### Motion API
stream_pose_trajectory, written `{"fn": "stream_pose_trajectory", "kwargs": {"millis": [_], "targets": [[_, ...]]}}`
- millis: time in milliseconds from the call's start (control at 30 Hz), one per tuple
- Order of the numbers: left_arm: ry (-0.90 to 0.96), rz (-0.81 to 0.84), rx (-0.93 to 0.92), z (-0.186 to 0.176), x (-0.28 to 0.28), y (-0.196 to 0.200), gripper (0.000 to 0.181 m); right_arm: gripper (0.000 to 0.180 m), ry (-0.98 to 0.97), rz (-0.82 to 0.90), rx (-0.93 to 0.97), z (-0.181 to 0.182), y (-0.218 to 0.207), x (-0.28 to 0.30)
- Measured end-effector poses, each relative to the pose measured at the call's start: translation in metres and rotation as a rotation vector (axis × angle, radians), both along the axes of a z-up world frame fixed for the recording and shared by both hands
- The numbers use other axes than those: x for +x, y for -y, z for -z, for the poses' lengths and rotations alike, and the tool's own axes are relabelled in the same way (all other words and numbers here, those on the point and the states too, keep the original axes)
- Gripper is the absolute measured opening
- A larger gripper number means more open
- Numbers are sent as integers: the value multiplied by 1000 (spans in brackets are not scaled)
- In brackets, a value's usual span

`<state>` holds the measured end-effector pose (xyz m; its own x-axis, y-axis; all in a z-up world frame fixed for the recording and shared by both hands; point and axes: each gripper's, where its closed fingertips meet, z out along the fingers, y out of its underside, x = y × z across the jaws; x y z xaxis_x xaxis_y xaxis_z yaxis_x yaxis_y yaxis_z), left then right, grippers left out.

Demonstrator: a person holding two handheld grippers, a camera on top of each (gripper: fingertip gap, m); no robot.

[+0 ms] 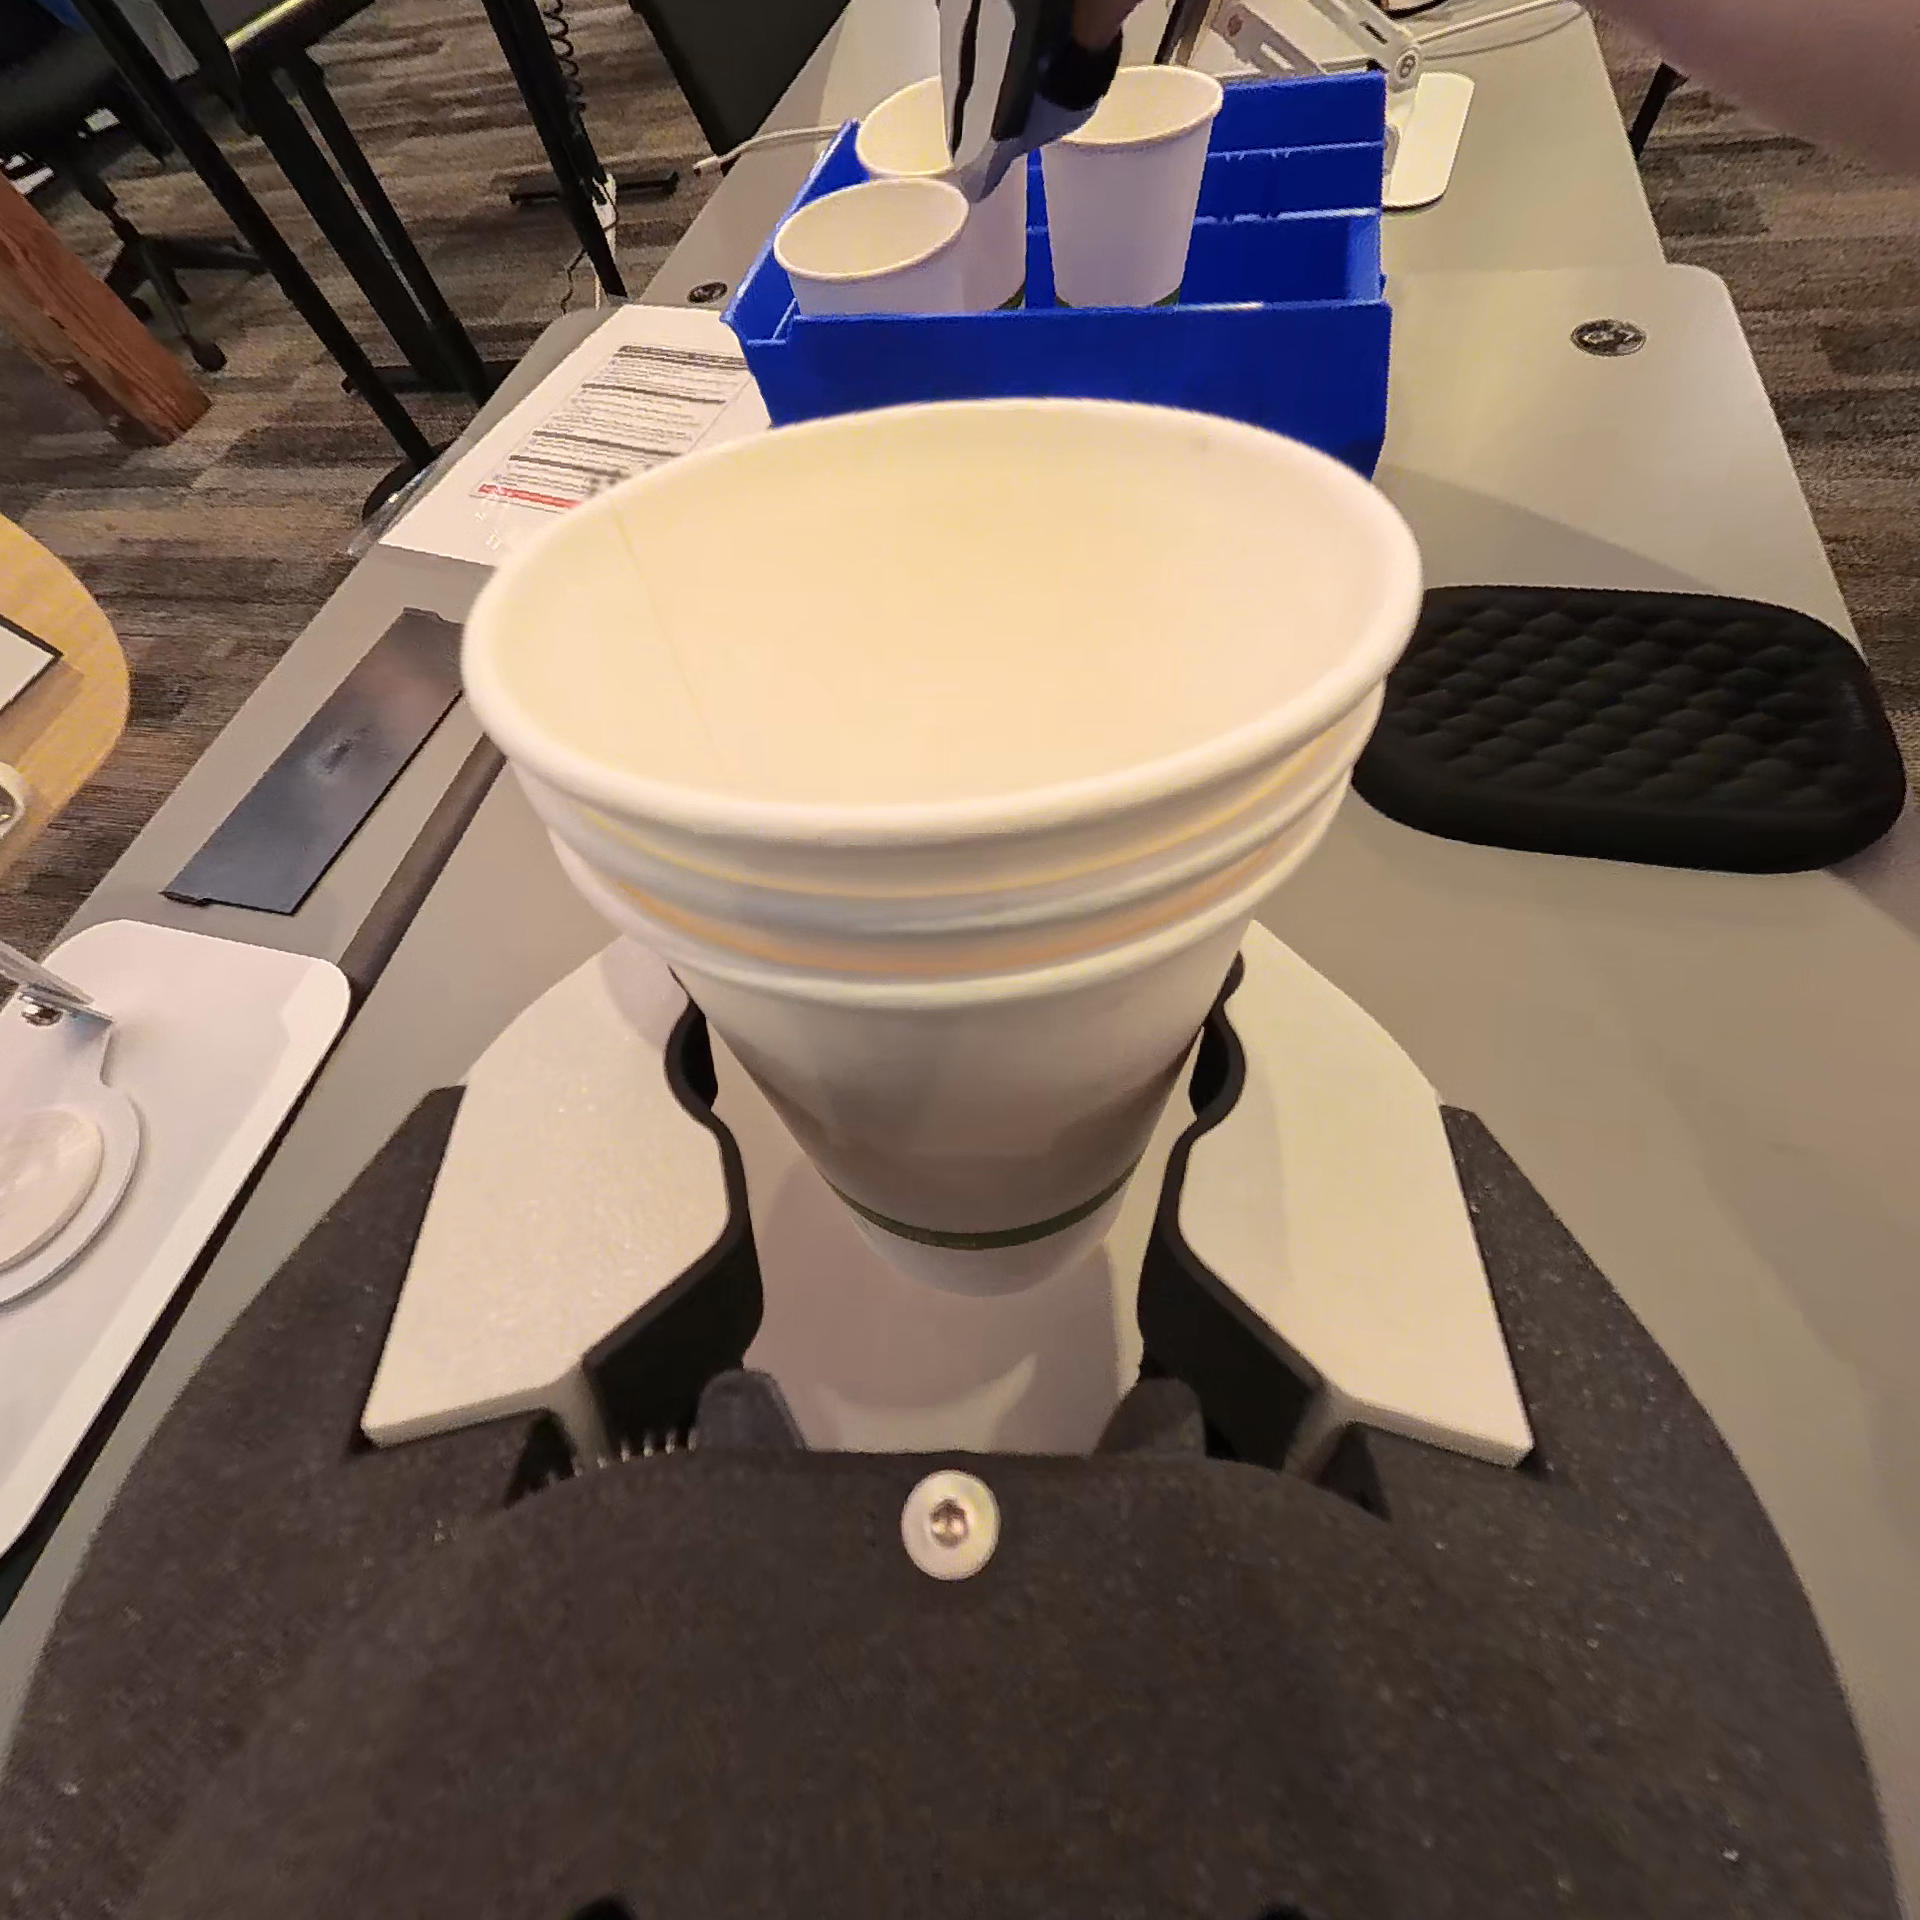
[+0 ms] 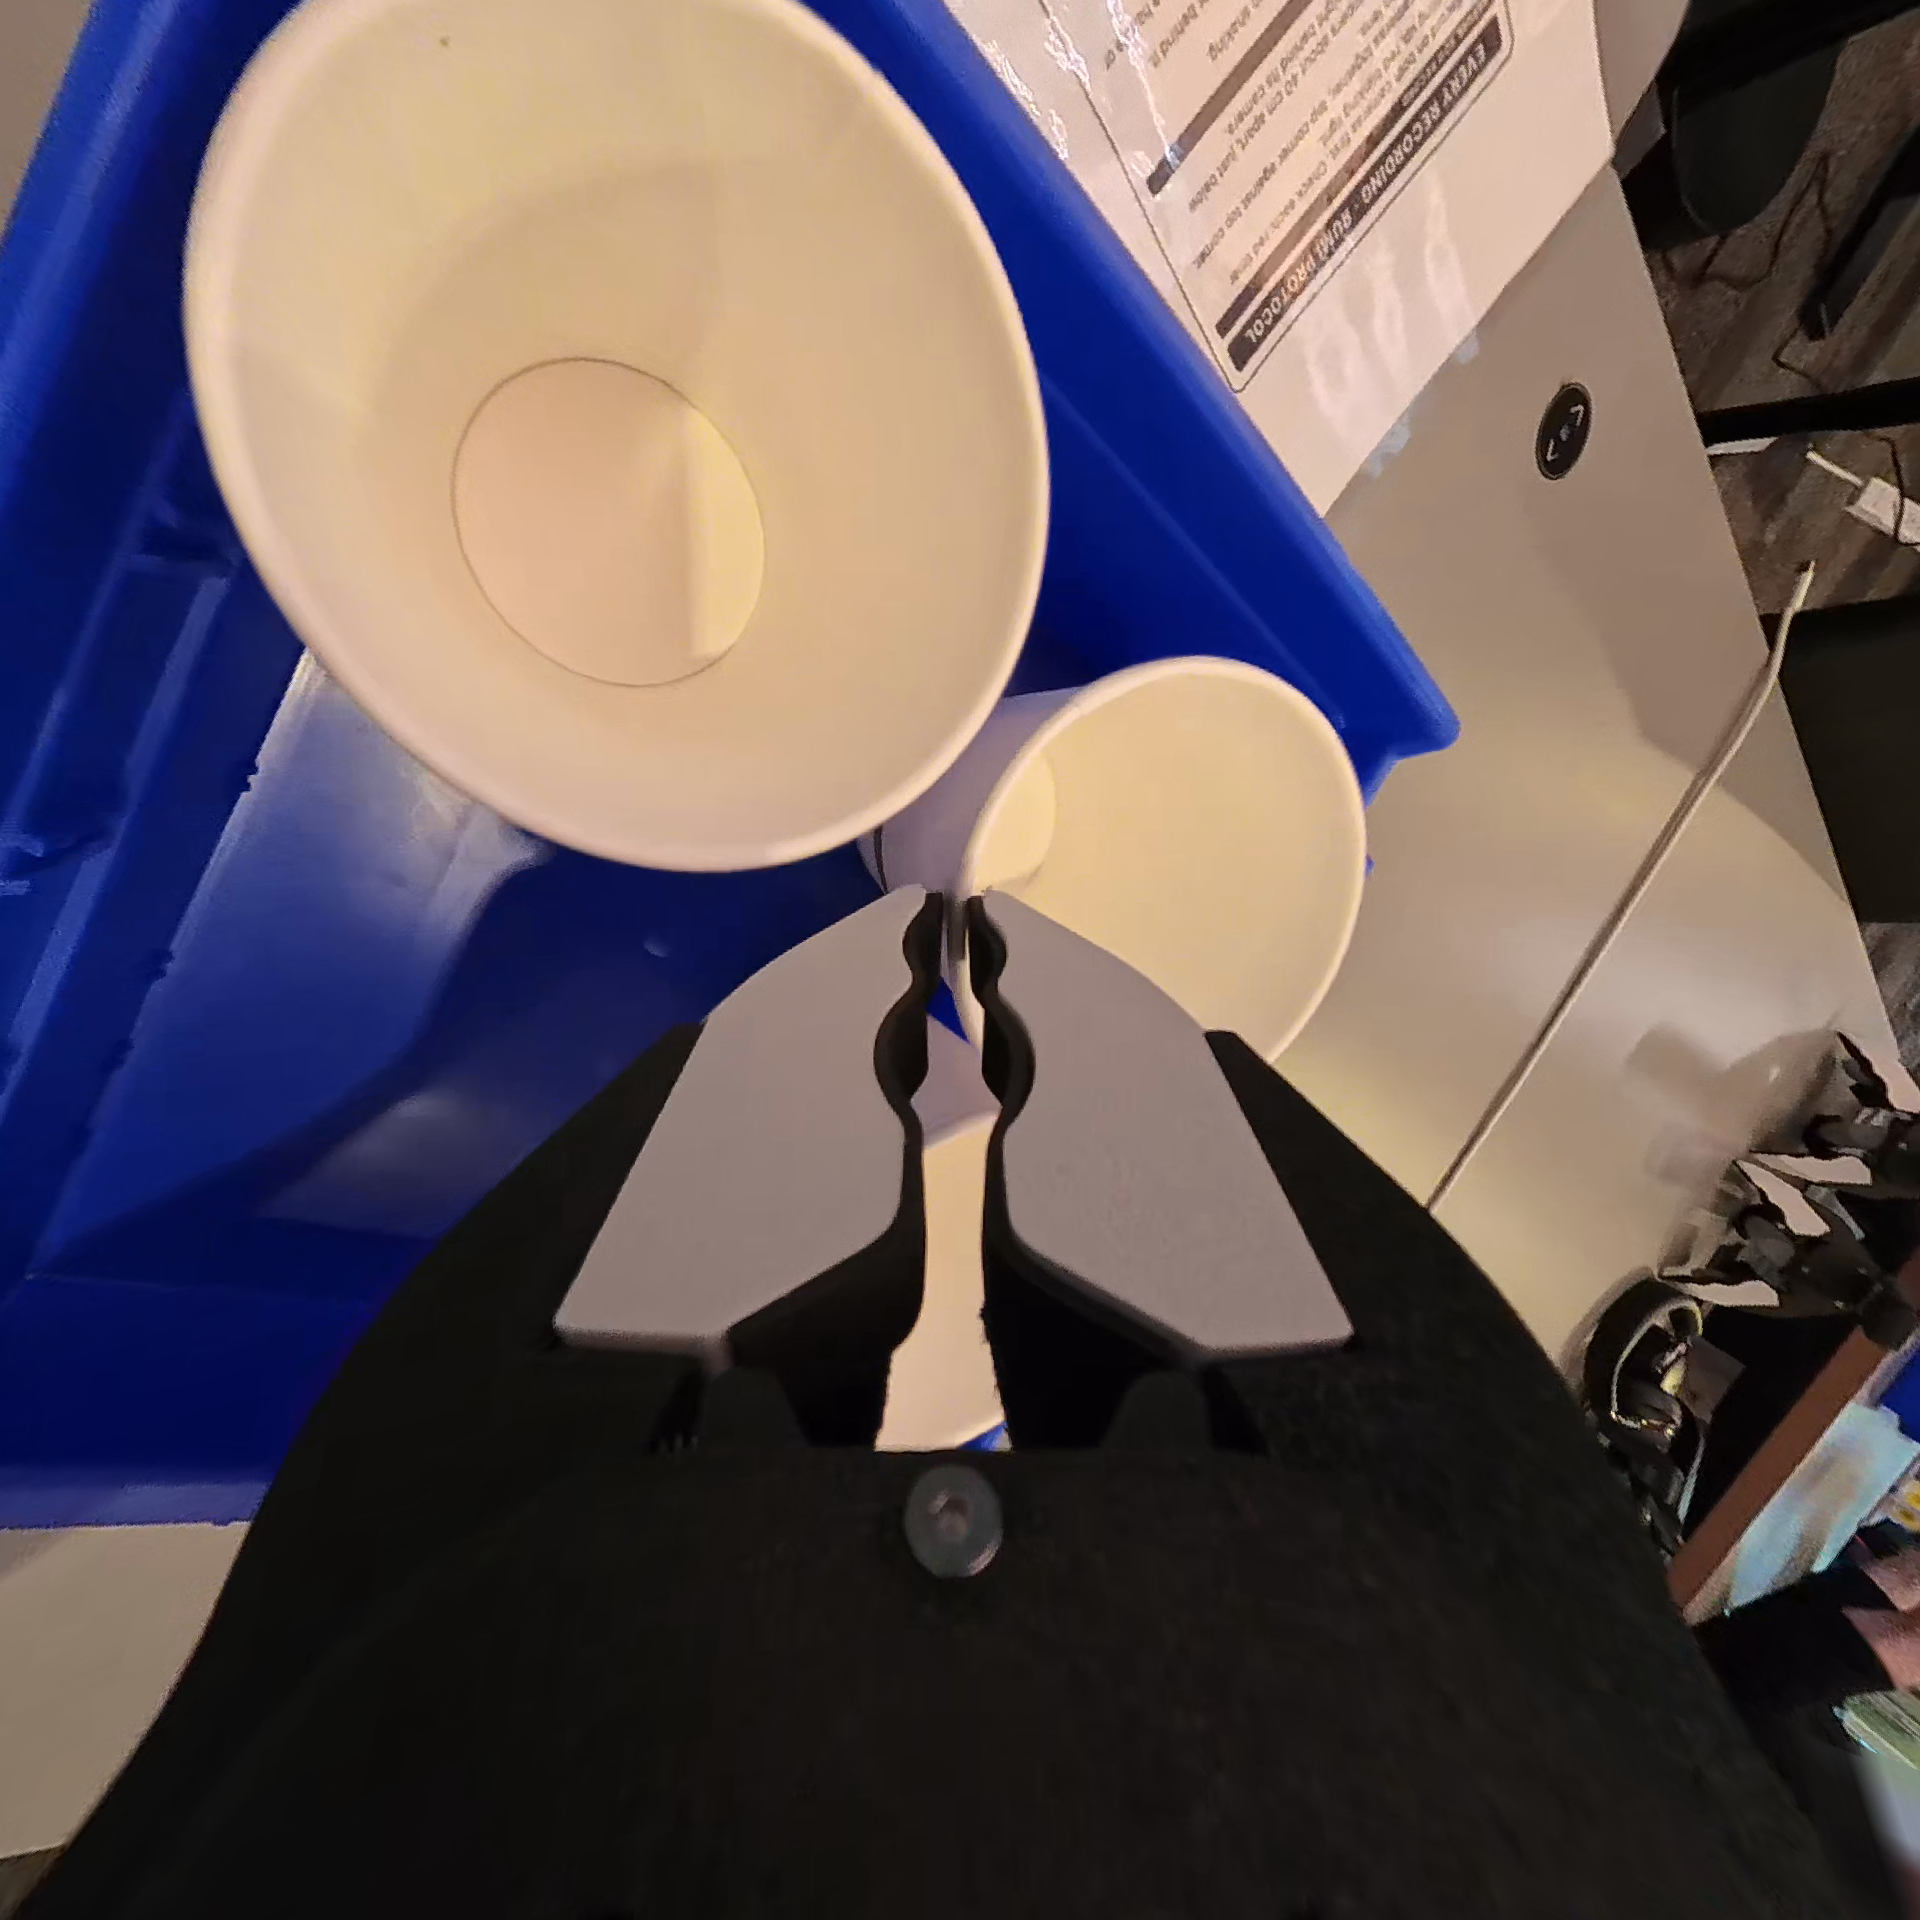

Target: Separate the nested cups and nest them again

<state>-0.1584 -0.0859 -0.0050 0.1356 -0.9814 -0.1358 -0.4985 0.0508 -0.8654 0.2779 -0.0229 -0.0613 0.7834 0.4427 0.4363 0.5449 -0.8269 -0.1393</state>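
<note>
Nearest, left gripper (image 1: 961, 1132) fingers clenched round nested stack (image 1: 935, 790), held upright above counter (image 1: 1558, 1039), probably as supply; farther, right gripper (image 2: 954, 914) fingers pinching single cup (image 2: 1174, 842) by its wall, at blue bin (image 2: 208, 935) beside separated cup (image 2: 613, 416).

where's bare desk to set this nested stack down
Bare grey desk lies between the blue bin and the left claw, bordered right by the black pad. Also right of the bin, beyond the pad. Crowded: the bin's near compartments, where single cups and the right claw sit.
</note>
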Motion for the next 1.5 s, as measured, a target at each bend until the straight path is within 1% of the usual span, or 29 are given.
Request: {"fn": "stream_pose_trajectory", "kwargs": {"millis": [433, 567, 700, 800, 900, 967, 1033, 1100, 1167, 1200, 1300, 1400, 1500], "targets": [[-25, 9, -9, 7, 1, 1, 91, 3, -59, 51, 2, 1, -5, 1], [-25, 11, -9, 7, 1, 1, 90, 13, -66, 69, 15, -2, -5, 3], [-16, 10, -9, 5, 1, 2, 90, 14, -74, 53, 79, -26, -8, -4], [-6, 11, -8, 2, 1, 3, 90, 15, -71, 16, 167, -64, -10, -21], [15, 17, -16, -2, 2, 5, 90, 16, -113, -75, 273, -112, -10, -68], [24, 20, -20, -4, 3, 6, 90, 16, -206, -195, 316, -140, -3, -126], [28, 16, -24, -5, 2, 5, 90, 17, -345, -382, 299, -159, 16, -205], [32, 15, -37, -5, 2, 5, 90, 16, -464, -629, 255, -170, 49, -289], [35, 13, -51, -5, 1, 4, 90, 9, -493, -836, 233, -175, 82, -354], [33, 11, -54, -5, 1, 4, 90, 6, -503, -904, 210, -174, 95, -380], [29, 6, -60, -5, 0, 4, 90, 5, -501, -992, 138, -163, 120, -429], [30, 0, -50, -8, -1, 4, 90, 6, -398, -992, 134, -153, 119, -441], [34, 3, -36, -11, -2, 6, 90, 7, -381, -969, 95, -145, 117, -444]]}}
